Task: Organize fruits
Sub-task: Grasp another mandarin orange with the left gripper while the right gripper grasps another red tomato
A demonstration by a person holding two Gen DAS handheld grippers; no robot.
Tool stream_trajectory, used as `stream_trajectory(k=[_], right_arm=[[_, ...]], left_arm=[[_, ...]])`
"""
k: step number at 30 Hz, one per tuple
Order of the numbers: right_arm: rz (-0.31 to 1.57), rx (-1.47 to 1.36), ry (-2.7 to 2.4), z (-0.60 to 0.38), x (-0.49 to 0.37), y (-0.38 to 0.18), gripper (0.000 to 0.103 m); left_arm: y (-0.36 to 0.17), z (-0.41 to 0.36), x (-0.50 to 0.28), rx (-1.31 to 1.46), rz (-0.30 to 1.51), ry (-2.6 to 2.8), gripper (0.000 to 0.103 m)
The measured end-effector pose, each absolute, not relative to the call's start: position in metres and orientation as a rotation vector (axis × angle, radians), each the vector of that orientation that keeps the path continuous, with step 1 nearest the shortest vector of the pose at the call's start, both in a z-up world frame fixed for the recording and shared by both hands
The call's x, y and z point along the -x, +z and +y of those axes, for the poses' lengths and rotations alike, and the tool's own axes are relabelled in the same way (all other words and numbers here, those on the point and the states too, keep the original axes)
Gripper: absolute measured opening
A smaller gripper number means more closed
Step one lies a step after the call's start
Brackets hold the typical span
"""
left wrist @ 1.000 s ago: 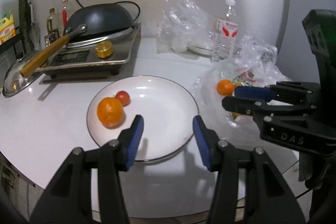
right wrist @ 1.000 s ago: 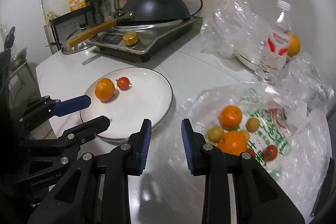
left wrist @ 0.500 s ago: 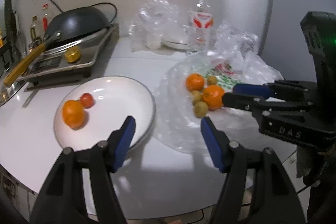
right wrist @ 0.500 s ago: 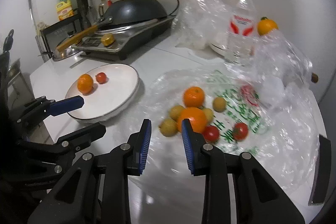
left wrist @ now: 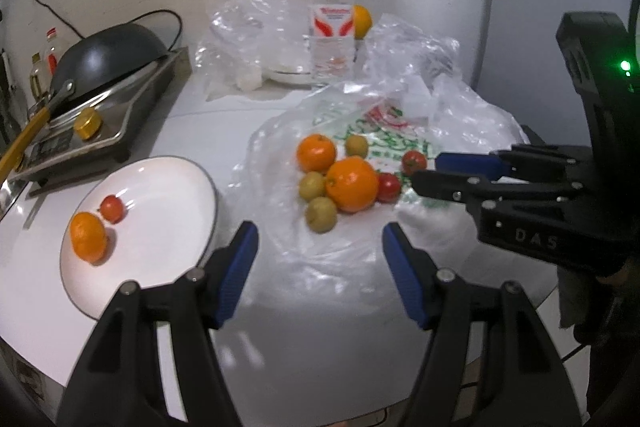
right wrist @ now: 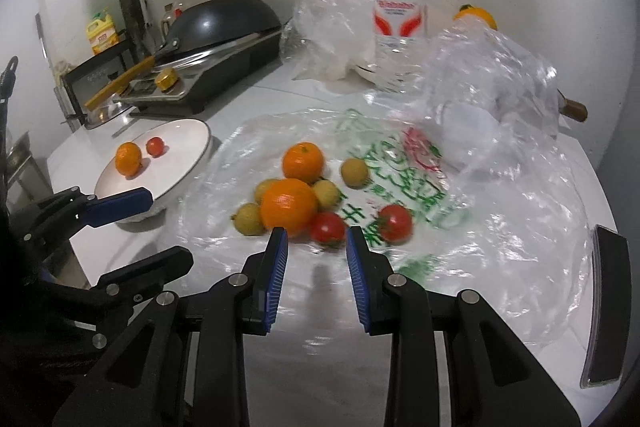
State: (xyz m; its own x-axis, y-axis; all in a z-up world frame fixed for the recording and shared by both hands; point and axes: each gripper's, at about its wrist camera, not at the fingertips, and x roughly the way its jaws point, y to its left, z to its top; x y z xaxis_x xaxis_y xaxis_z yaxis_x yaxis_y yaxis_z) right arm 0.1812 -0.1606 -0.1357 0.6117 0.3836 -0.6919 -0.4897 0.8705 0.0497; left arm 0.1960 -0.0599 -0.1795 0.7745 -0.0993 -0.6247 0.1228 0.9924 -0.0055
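Observation:
A white plate point(left wrist: 160, 179) at the left carries an orange point(left wrist: 88, 237) and a small tomato point(left wrist: 112, 209). To its right, a spread plastic bag point(left wrist: 400, 143) holds a pile: a large orange point(left wrist: 352, 183), a smaller orange point(left wrist: 316, 153), two tomatoes point(left wrist: 388, 187) and several yellow-green fruits point(left wrist: 321, 214). My left gripper point(left wrist: 319, 231) hangs open just short of the pile, with nothing between its fingers. My right gripper point(right wrist: 316, 235) is open with a narrow gap, and a tomato point(right wrist: 327, 227) lies just beyond its tips. Neither gripper touches any fruit.
A cooker point(left wrist: 100, 123) with a dark wok point(left wrist: 108, 55) stands at the back left. A water bottle point(left wrist: 331, 27), crumpled clear bags point(left wrist: 248, 27) and another orange point(left wrist: 362, 21) stand at the back. The table's front edge runs below the grippers.
Both grippers have swung right, from over the plate to in front of the fruit pile on the bag. The left gripper's jaws have widened. The right gripper's gap looks the same.

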Motion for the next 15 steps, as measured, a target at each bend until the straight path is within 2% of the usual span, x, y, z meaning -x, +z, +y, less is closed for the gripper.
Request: stream_trajectory(k=[15], right_arm=[[0.808,0.128,0.504,-0.193,-0.226,-0.149,0.032]], left_arm=[[-0.181,-0.094,-0.242,-0.093,0.701,-0.123,0.066]])
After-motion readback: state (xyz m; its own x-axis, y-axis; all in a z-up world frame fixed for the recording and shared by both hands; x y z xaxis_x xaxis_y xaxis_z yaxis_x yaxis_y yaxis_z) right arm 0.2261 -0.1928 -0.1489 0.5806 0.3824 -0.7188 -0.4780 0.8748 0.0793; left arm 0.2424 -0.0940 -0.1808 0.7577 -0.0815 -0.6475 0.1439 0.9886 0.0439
